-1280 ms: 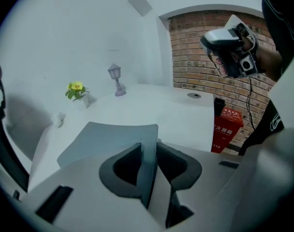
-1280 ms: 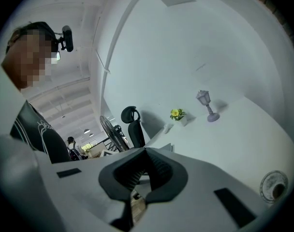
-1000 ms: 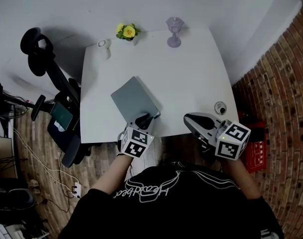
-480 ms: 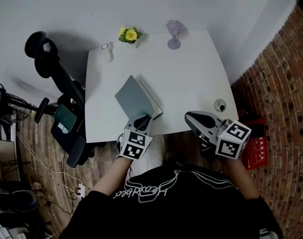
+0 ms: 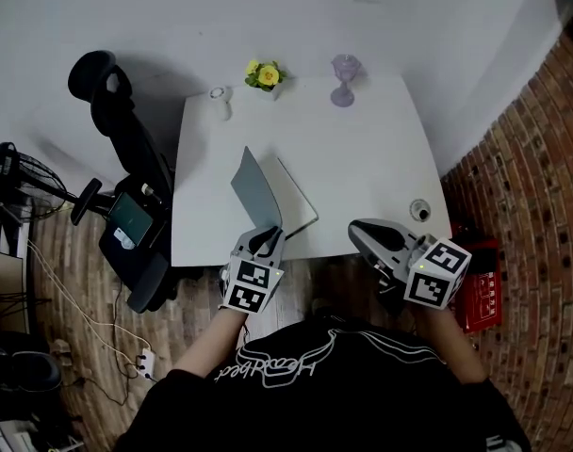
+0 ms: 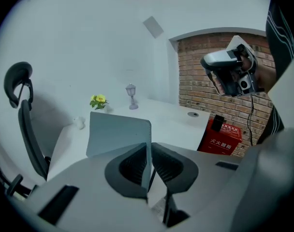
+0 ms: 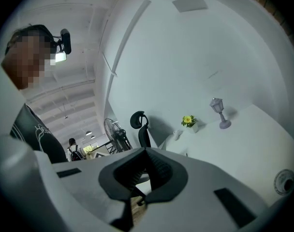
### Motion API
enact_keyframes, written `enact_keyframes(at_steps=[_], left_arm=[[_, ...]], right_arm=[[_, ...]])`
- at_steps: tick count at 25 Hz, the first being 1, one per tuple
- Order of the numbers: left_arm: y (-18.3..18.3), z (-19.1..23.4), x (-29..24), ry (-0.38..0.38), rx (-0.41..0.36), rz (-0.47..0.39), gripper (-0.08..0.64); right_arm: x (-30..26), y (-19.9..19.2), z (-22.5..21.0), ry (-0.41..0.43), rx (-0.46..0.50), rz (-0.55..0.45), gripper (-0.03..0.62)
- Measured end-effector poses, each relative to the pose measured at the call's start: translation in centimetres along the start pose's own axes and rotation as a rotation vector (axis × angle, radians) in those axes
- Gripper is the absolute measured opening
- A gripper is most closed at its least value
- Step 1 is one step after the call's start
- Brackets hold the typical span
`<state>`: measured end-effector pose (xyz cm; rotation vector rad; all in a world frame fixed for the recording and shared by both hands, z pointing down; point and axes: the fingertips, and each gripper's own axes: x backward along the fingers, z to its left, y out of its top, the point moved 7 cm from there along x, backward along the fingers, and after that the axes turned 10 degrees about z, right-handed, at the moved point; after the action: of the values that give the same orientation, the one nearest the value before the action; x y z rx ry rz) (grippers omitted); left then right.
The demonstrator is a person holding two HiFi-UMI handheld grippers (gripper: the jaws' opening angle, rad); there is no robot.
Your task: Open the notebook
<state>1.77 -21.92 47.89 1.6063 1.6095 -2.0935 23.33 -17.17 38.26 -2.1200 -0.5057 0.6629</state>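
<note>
A grey notebook lies near the front edge of the white table [image 5: 362, 158]. Its cover [image 5: 256, 191] stands lifted steeply above the white pages [image 5: 299, 196]. My left gripper [image 5: 269, 238] is at the cover's near corner, its jaws closing with the cover pinched between the pads. In the left gripper view the grey cover [image 6: 119, 132] rises upright from between the jaws of the left gripper [image 6: 149, 153]. My right gripper [image 5: 358, 229] hovers at the table's front edge, right of the notebook, shut and holding nothing. In its own view the right gripper [image 7: 146, 153] shows the jaws together.
At the table's far edge stand a yellow flower pot [image 5: 266, 74], a purple goblet [image 5: 343, 78] and a small white object [image 5: 219, 95]. A round fitting [image 5: 419, 211] sits near the right front corner. A black office chair [image 5: 117, 149] stands to the left. A red box [image 5: 475, 285] sits by the brick wall.
The notebook's cover went from lying flat to standing steeply up, raised by my left gripper. Both grippers rose a little.
</note>
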Motion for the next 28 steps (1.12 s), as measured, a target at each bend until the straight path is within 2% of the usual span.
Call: enact_keyframes(at_steps=[10,28], left_arm=[[-2.1,1.2,2.9,0.031,0.044,-0.023,0.057],[-5.6,2.4,5.1,0.083,0.114,-0.002,0.057]], right_arm=[[-1.0,-1.7,2.8,0.004,0.003,0.025,0.002],[-1.9,-2.5,5.5,0.031,0.033,0.074,0.002]])
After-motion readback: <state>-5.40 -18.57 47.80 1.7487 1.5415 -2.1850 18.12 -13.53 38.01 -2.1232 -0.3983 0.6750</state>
